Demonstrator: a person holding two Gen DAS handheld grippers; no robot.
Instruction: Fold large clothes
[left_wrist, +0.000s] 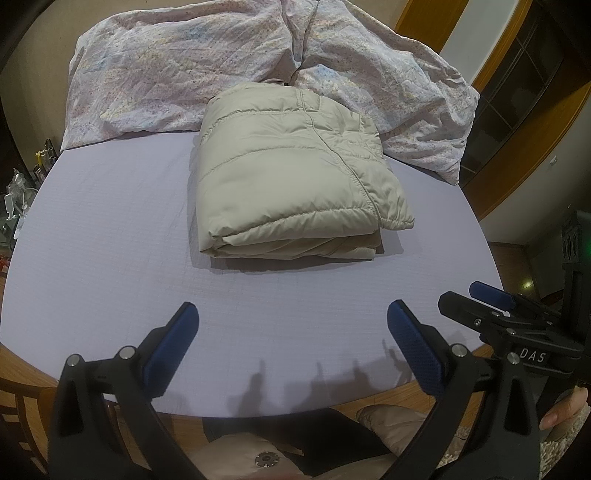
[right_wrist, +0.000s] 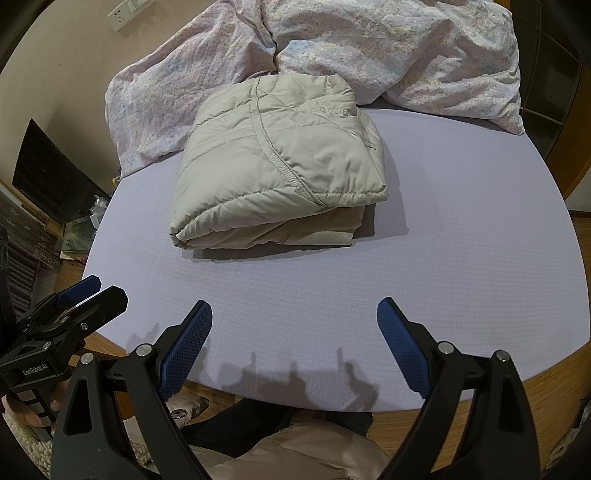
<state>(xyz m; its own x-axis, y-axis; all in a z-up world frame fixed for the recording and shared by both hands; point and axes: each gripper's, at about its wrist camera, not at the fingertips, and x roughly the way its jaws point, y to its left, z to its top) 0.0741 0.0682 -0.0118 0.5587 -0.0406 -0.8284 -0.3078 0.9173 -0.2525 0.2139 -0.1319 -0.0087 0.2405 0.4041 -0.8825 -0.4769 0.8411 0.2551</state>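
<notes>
item, jacket (left_wrist: 291, 173): we log one beige quilted jacket, folded into a thick squarish bundle, layers stacked and showing along the near edge; a stitched seam runs across the top panel. it lies on the bed (left_wrist: 110, 258), about mid-width, its far end touching or just beside the duvet (left_wrist: 184, 55)

item, bed: we see a pale lilac sheet, smooth, with a wooden frame along the near edge. shadows of both claws fall on the sheet at that edge

item, duvet: crumpled, pale floral print, heaped across the far end of the bed

item, left claw (left_wrist: 291, 326): we find it held over the near edge of the bed, fingers (left_wrist: 173, 350) with blue pads spread wide apart, nothing between them, well apart from the jacket. in the right wrist view it shows at the lower left (right_wrist: 86, 291), held by a hand (right_wrist: 22, 410)

item, right claw (right_wrist: 293, 325): likewise above the near edge, blue-padded fingers (right_wrist: 402, 354) set wide, gripping nothing, well short of the jacket. in the left wrist view it sits at the right (left_wrist: 476, 301), beside the left claw, with fingertips of a hand (left_wrist: 561, 410) on its handle

item, person: we note dark and beige clothing below the bed edge, between the two claws
</notes>
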